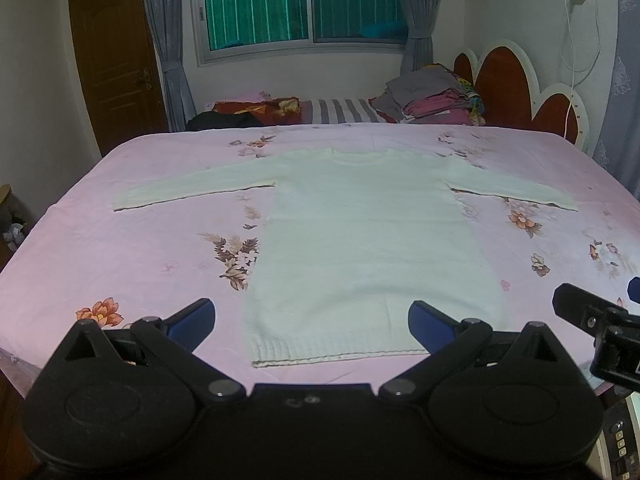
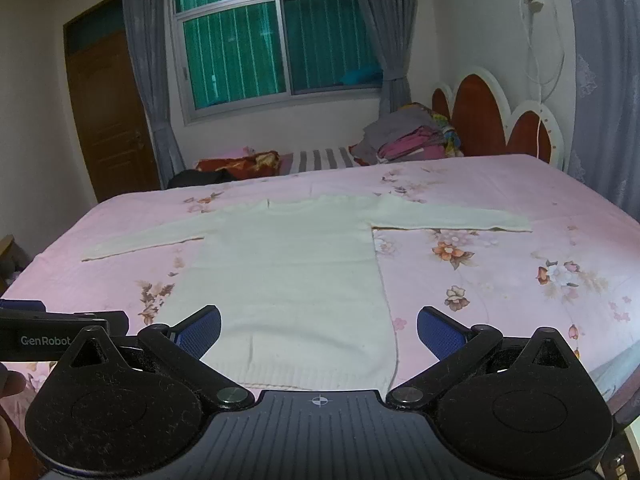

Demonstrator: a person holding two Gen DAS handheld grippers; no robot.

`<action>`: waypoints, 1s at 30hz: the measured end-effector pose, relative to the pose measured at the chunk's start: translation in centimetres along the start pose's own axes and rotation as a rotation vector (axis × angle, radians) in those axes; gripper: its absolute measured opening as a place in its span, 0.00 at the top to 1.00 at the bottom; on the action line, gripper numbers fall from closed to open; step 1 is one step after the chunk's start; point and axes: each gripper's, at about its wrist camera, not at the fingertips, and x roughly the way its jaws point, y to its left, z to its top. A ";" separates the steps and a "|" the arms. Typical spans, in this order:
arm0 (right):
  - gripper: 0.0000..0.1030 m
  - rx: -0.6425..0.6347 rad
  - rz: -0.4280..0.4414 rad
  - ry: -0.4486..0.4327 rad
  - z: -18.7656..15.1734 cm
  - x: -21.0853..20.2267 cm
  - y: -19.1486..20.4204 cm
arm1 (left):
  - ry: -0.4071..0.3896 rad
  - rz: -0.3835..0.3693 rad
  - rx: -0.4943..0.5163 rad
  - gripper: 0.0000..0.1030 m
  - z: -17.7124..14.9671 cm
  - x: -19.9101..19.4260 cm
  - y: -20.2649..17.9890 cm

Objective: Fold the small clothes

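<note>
- Left gripper (image 1: 311,326), black frame with blue pads: hovering at the near bed edge, jaws spread wide, gripping nothing.
- Right gripper (image 2: 319,330), same build: also hanging wide open and empty, just beside the left.
- Cream knitted long-sleeved sweater (image 1: 360,240): lying flat on the pink floral bedsheet (image 1: 120,248), ribbed hem (image 1: 332,354) nearest, both sleeves stretching straight out sideways, collar farthest.
- Judgement: folding is not yet starting; garment is sitting spread and ready.
- Next move is likely calling for closing on a sleeve cuff or side edge and carrying it inward across the body.
- Beyond: pile of folded clothes (image 1: 432,96) resting near the red headboard (image 1: 508,88).
</note>
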 end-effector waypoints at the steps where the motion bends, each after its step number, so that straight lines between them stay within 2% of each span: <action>1: 0.00 0.000 -0.001 -0.001 0.0 0.0 0.0 | 0.000 0.001 -0.001 0.00 0.0 0.0 0.0; 30: 0.00 0.004 -0.004 0.007 -0.5 0.6 -0.2 | 0.010 0.015 -0.009 0.00 0.0 0.5 0.5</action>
